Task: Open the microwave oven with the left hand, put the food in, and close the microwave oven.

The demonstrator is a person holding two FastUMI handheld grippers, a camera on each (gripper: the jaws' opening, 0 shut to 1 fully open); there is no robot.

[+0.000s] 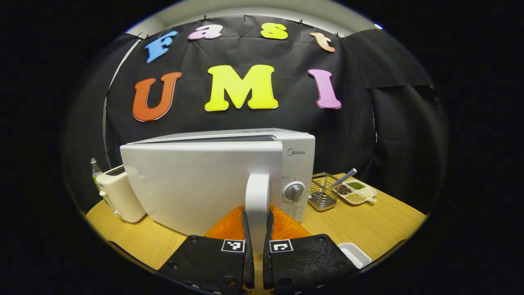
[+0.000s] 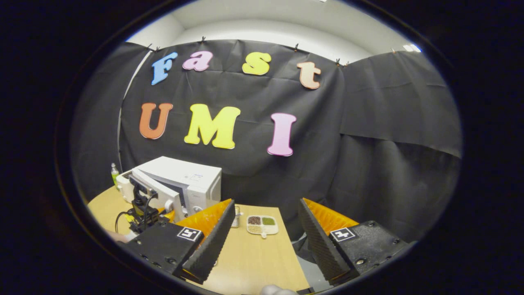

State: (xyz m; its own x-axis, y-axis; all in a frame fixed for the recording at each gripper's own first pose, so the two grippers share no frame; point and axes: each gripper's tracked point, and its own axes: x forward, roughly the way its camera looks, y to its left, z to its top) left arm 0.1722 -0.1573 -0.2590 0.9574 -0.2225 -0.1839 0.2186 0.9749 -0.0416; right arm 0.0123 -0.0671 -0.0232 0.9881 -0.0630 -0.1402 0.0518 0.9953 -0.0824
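Left gripper (image 1: 257, 246): jaws clamped on the microwave door handle (image 1: 257, 196), one finger each side, at 6 o'clock in the left gripper view.
Microwave (image 1: 297, 164): one, white, centre of the bench (image 1: 368, 225); its door (image 1: 196, 184) is swung partly out toward the camera.
Right gripper (image 2: 262, 241): jaws spread wide, gripping nothing, low over the bench edge.
Toaster (image 1: 118, 196): one, cream, at 9 o'clock of the microwave.
Bottle (image 1: 95, 168): one, behind the toaster.
Wire basket (image 1: 323, 190): one, at 3 o'clock of the microwave.
Divided dish (image 1: 355, 192): one, beside the basket, holding grains.
White tray (image 1: 355, 255): one, at 5 o'clock, near the bench edge.
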